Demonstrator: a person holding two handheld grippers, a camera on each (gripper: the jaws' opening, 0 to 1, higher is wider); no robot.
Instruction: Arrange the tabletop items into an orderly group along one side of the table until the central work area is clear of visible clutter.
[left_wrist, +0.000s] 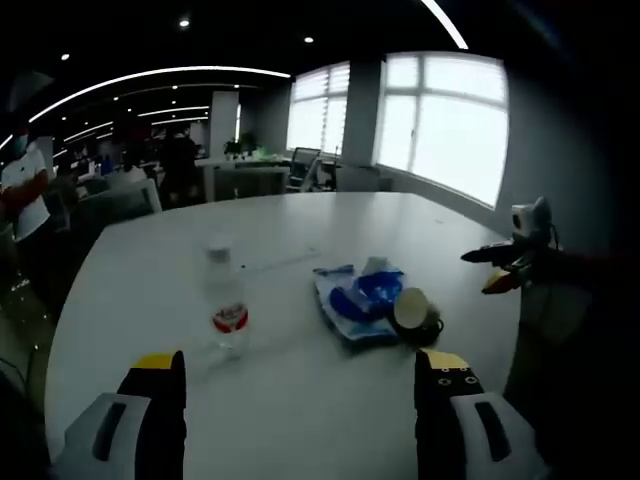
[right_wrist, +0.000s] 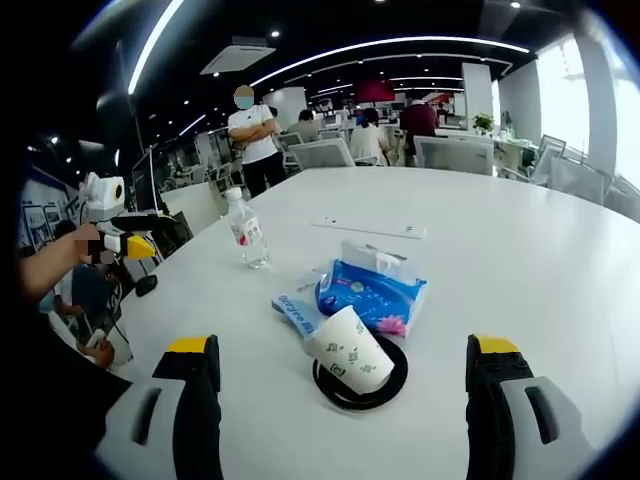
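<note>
Bottle: stood upright on the surface, well apart from the other items, toward its far left edge in the right gripper view.
Tissue pack: lay mid-surface, beside the bottle's side.
Cup: lay tipped on a ring-shaped coaster, touching the tissue pack's near side.
Flat strip: lay behind the tissue pack.

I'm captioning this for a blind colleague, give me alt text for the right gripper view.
On a white table, a patterned paper cup lies tipped on a black round coaster beside a blue tissue pack; a clear plastic water bottle stands farther back. The right gripper is open, empty.
</note>
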